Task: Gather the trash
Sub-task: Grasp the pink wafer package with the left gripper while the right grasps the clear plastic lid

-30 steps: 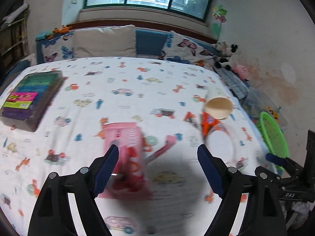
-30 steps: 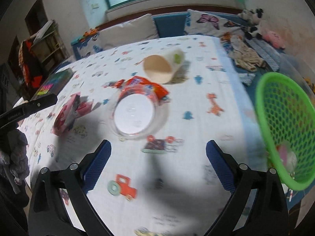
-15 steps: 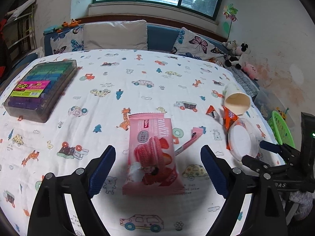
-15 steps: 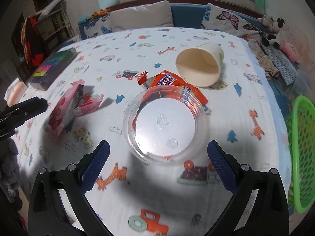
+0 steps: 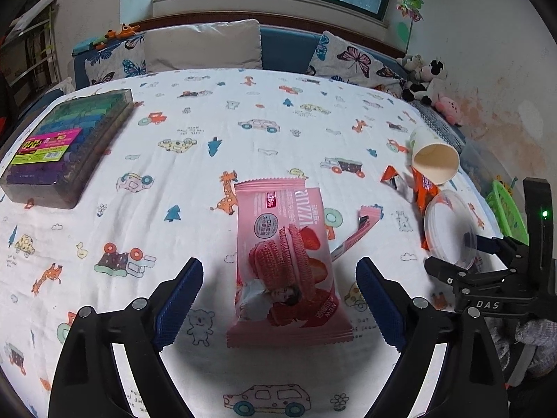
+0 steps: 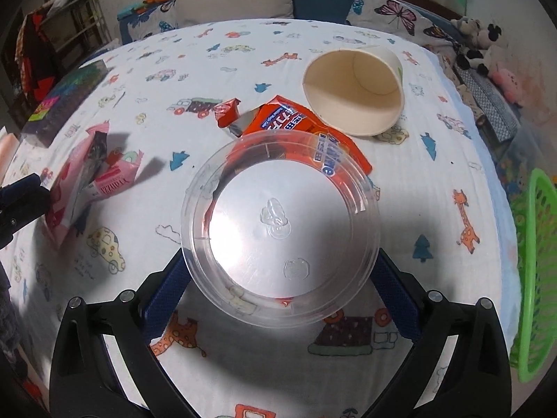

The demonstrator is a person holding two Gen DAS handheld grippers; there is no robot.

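Jaws of the left gripper (image 5: 278,299) gape around a pink wrapper (image 5: 289,264); right gripper (image 6: 278,278) spread wide, fingers flanking a clear lid (image 6: 278,226), basket (image 6: 532,278) to its right

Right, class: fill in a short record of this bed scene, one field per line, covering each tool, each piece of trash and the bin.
left tool: open, straddling the pink biscuit packet, not gripping
right tool: open, either side of the clear plastic lid; contact cannot be told
orange wrapper: flat, partly under the lid
paper cup: on its side, mouth toward the right camera
small red wrapper: crumpled, left of the orange wrapper
torn pink strip: beside the packet
green basket: off the bed's right edge
surface: printed bedsheet
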